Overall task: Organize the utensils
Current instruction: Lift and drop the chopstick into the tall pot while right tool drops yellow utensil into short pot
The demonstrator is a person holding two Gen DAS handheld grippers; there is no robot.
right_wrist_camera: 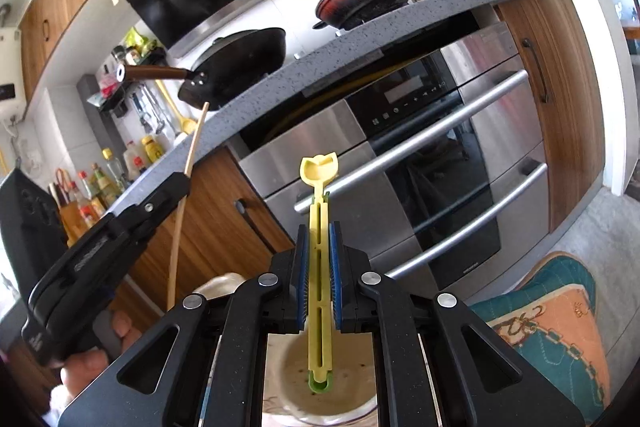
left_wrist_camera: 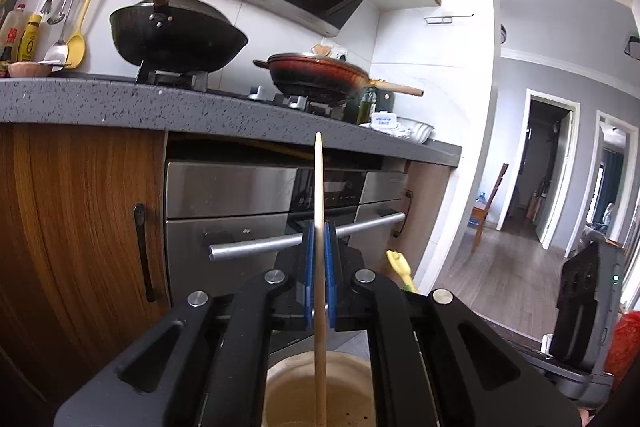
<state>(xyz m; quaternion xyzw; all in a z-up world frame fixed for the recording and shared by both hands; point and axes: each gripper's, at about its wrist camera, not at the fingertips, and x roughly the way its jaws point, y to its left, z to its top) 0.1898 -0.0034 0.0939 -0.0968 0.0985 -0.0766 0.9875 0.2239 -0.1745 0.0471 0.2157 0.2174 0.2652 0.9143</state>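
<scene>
Wooden chopstick (left_wrist_camera: 319,211) upright, clamped in left tongs (left_wrist_camera: 319,267), yellow utensil (right_wrist_camera: 319,267) clamped in right tongs (right_wrist_camera: 319,263), both above cup (right_wrist_camera: 296,367).

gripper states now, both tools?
Left tool: closed on thin wooden chopstick.
Right tool: closed on yellow slotted plastic utensil.

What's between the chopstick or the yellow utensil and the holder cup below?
Nothing visible. The chopstick in the left claw and the yellow utensil in the right claw hang over the beige cup, its mouth open.
</scene>
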